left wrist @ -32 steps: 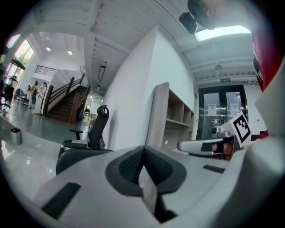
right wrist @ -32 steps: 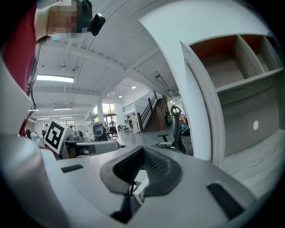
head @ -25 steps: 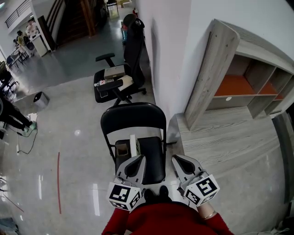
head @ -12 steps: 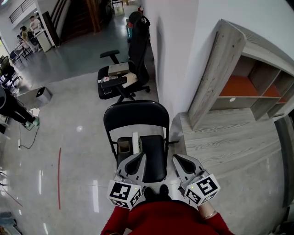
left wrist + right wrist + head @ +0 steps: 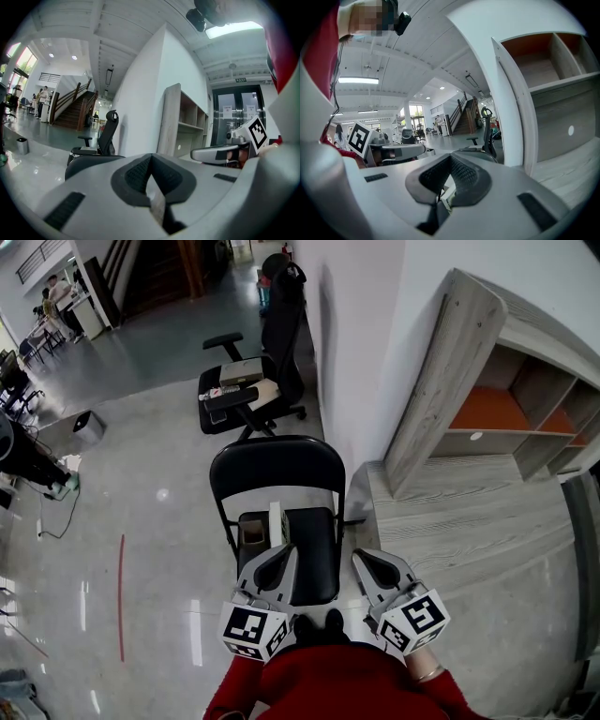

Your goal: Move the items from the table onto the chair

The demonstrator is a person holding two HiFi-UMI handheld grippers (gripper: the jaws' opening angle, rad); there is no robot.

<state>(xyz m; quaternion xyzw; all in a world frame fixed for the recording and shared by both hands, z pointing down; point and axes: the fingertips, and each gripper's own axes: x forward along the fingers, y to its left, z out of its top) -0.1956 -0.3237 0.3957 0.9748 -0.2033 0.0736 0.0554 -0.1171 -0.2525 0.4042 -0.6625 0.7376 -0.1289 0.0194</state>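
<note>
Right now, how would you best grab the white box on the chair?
Probably its top end, from above, pinching its broad faces. The white box stands upright and thin on the chair, and a brown box sits close beside it, crowding a sideways approach.

I am watching the black folding chair (image 5: 317, 551) carrying a small brown box (image 5: 251, 532) and an upright white carton (image 5: 276, 521) along its seat's left edge.

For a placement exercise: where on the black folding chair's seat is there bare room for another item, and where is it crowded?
The right half of the black folding chair's seat is bare, between the upright white carton and the seat's right edge. The left side is crowded: a small brown box stands beside the carton there.
</note>
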